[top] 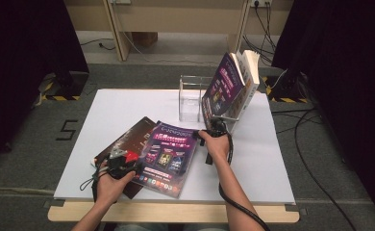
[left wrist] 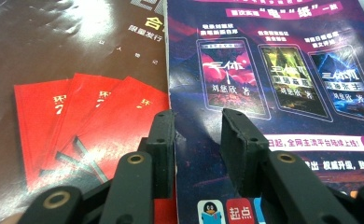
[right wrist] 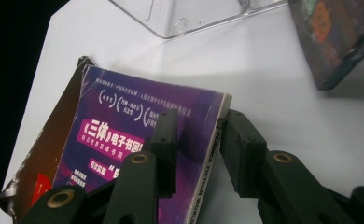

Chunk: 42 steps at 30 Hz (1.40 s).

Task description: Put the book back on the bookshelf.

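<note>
Apparently mid-pickup, the right gripper (right wrist: 196, 135) straddles the purple magazine's (top: 168, 156) spine corner, unclamped, needing closure, while the left gripper (left wrist: 196, 135) rests spread on its cover.

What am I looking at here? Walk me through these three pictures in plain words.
A person stands at a white table with a hand-held gripper in each hand. The high view looks down from above; the other two cameras ride on the grippers, looking along their black jaws. A purple magazine lies partly on a brown magazine. Behind stand a clear plastic stand and leaning books. The left hand-held gripper hovers open over both covers. The right hand-held gripper straddles the purple magazine's far corner; a firm grip can't be confirmed.
</note>
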### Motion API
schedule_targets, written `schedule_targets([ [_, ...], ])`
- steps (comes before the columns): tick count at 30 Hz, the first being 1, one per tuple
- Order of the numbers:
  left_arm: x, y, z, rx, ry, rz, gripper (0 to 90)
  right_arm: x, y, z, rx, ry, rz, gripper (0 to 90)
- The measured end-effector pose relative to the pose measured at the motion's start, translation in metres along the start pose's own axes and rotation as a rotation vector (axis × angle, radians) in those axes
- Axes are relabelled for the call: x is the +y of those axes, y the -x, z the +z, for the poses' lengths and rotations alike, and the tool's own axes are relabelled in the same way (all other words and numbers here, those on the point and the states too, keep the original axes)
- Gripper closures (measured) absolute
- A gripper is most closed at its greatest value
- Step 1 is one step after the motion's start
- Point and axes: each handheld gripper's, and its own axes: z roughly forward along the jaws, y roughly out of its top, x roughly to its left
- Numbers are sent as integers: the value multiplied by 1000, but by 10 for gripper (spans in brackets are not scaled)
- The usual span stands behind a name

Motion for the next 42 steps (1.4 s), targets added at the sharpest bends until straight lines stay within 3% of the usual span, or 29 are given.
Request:
schedule_targets([
  [3,0,-1,0,-4,2,-5,650,0,-1,1,-9,3,-6,694],
  [8,-1,-4,-1,-20,3,-27,654,2,-4,-2,45,1,22,764],
  [11,-1,-7,-1,-35,8,-44,654,2,-5,-2,46,7,6,780],
  [12,-1,-10,-2,-56,11,-74,652,2,-5,-4,70,16,22,794],
  [19,2,-10,-8,-76,68,-80,605,0,-7,-11,122,48,32,817],
  [21,3,-9,-10,-70,98,-81,588,1,-12,-19,145,80,29,827],
  [27,3,-13,-11,-49,124,-85,547,3,-26,-39,166,148,-49,834],
  [33,3,-13,-11,-48,129,-81,544,3,-40,-54,149,194,-129,834],
  [42,3,-13,-12,-45,137,-77,551,1,-53,-68,127,265,-205,835],
])
